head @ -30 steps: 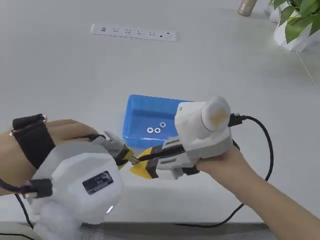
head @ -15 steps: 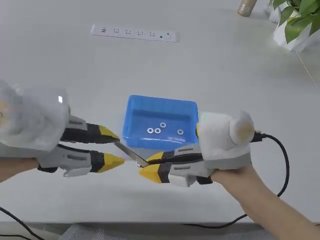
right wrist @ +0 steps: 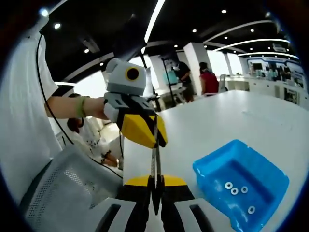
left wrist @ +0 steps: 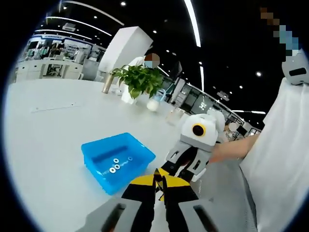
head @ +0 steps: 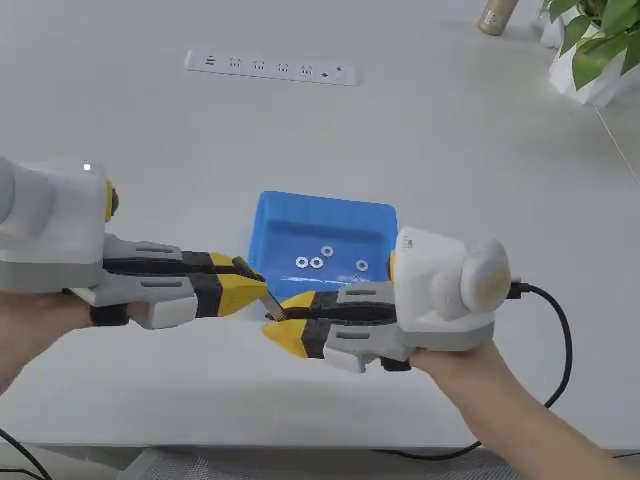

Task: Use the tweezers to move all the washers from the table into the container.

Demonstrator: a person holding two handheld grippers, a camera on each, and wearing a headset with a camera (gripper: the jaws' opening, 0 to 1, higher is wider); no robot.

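Observation:
A blue container (head: 270, 215) sits mid-table with several washers (head: 316, 262) in it; it also shows as the blue container (right wrist: 270, 169) and the blue container (left wrist: 96, 147). Just in front of it, thin metal tweezers (head: 272, 305) bridge the two grippers. My left gripper (head: 255, 285) comes in from the left, its yellow tips closed on one end. My right gripper (head: 280, 322) comes from the right, shut on the other end. In the right gripper view the tweezers (right wrist: 154, 159) rise from my right gripper (right wrist: 154, 182) into the left gripper (right wrist: 145, 133).
A white power strip (head: 270, 68) lies far back. A potted plant (head: 595, 40) and a bottle (head: 495, 15) stand at the back right. A black cable (head: 555, 310) trails from the right gripper. The table's front edge (head: 300, 448) is close below the grippers.
My left gripper has swung in from the left and closed its open jaws on the tweezers' free end. The right gripper has kept its hold and shifted slightly left.

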